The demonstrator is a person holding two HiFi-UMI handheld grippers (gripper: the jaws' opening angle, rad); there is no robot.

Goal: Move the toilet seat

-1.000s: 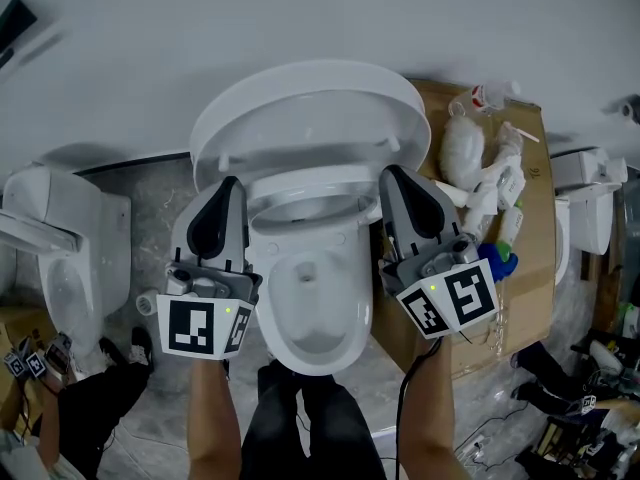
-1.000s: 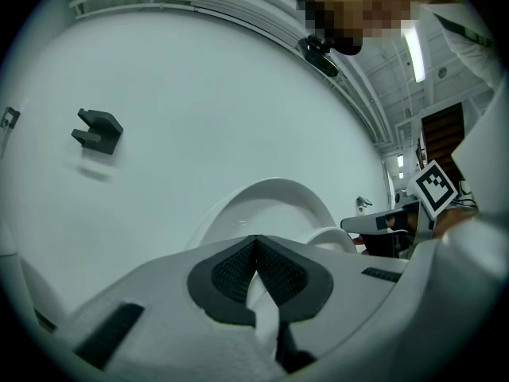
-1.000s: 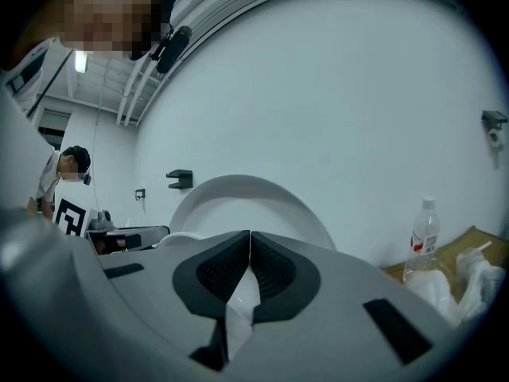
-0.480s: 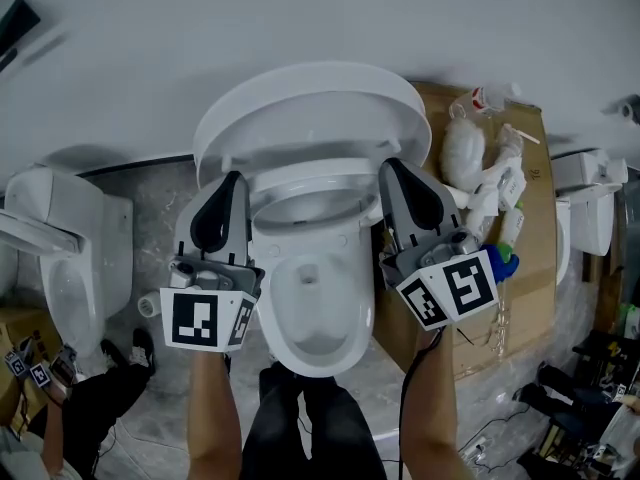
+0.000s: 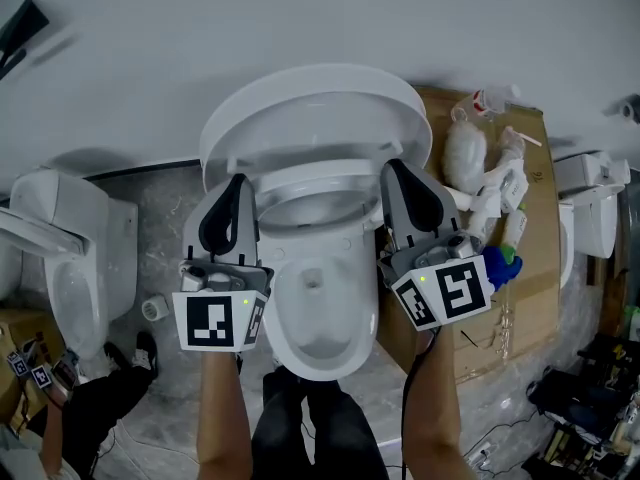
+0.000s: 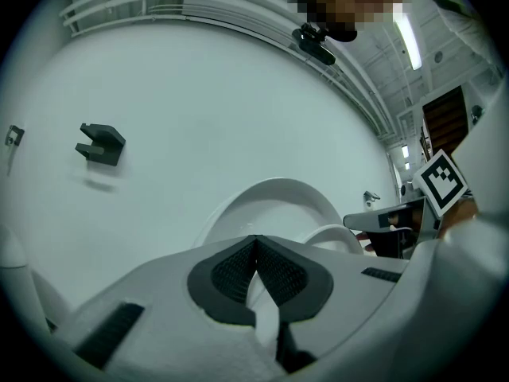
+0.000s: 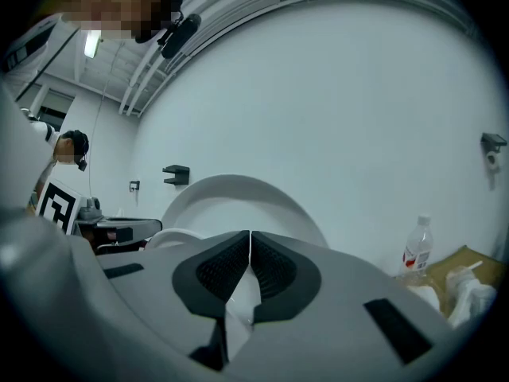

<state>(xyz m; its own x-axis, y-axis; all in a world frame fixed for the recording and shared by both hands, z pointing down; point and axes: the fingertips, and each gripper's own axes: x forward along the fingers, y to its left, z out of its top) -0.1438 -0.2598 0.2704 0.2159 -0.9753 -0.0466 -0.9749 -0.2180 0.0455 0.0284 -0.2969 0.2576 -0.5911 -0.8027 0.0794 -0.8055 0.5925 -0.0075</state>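
We have both tools clenched on nothing: the left gripper and the right gripper show their dark pads pressed together in their own views, with only white porcelain beyond the tips. They flank the seat, one at each side of the ring. The seat appears tilted up off the bowl yet short of the lid, which leans on the wall. We judge the move to be in mid-swing, but a half-raised seat fits a lift toward the lid as well as a lowering onto the bowl, and this moment does not settle which. Whether either tip touches the ring the head view does not show. Whichever way it goes, shut jaws can only push or prop the ring, so both sides need to travel evenly and the ring should meet its stop gently. The head view alone shows the bowl, the box of clutter at the right and a second toilet at the left. The left gripper view adds a bracket on the wall and the seat as a low arc before the lid. The right gripper view adds a bottle.
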